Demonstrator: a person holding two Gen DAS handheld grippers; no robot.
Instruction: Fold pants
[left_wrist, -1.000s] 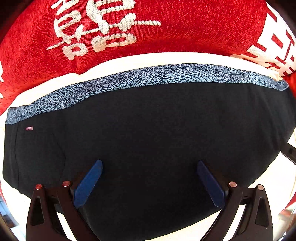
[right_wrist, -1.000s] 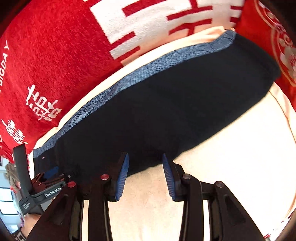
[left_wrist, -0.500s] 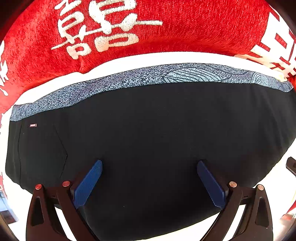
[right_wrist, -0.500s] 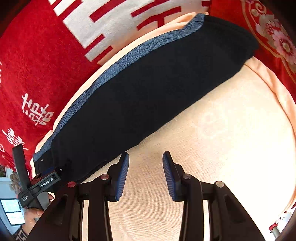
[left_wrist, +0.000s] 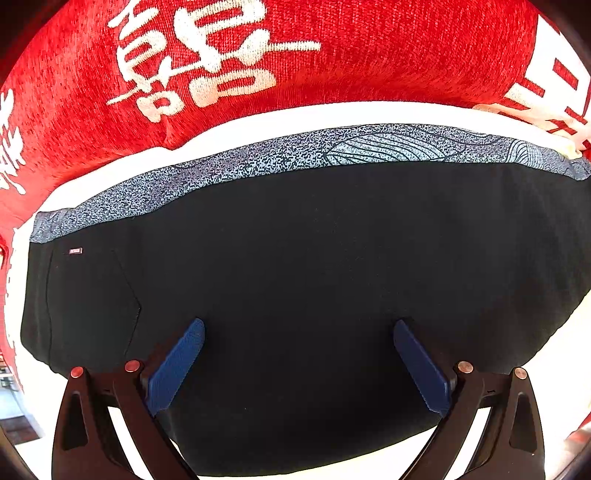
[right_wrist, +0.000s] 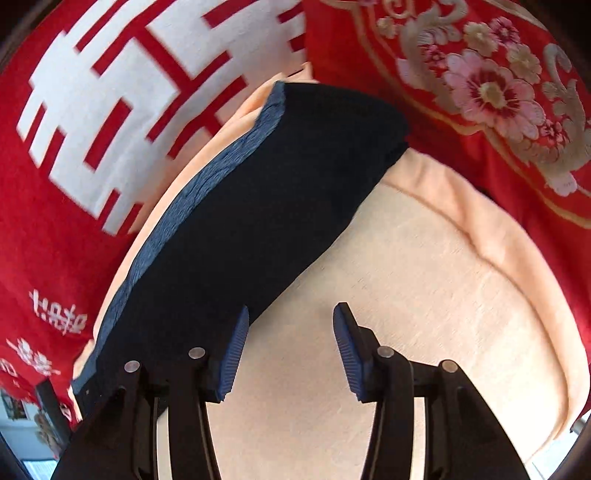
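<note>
A pale peach cushioned surface (right_wrist: 424, 295), probably a sofa seat or a bed, though the fisheye views show too little of it to say which, carries everything. Folded black pants (left_wrist: 314, 288) lie flat on it as a long dark slab, their speckled grey-blue waistband (left_wrist: 258, 162) along the far edge. Red cushions with white characters (left_wrist: 295, 55) stand just behind the pants, along the back. A red cushion with pink and gold flowers (right_wrist: 498, 92) presses against the surface at its right end.
</note>
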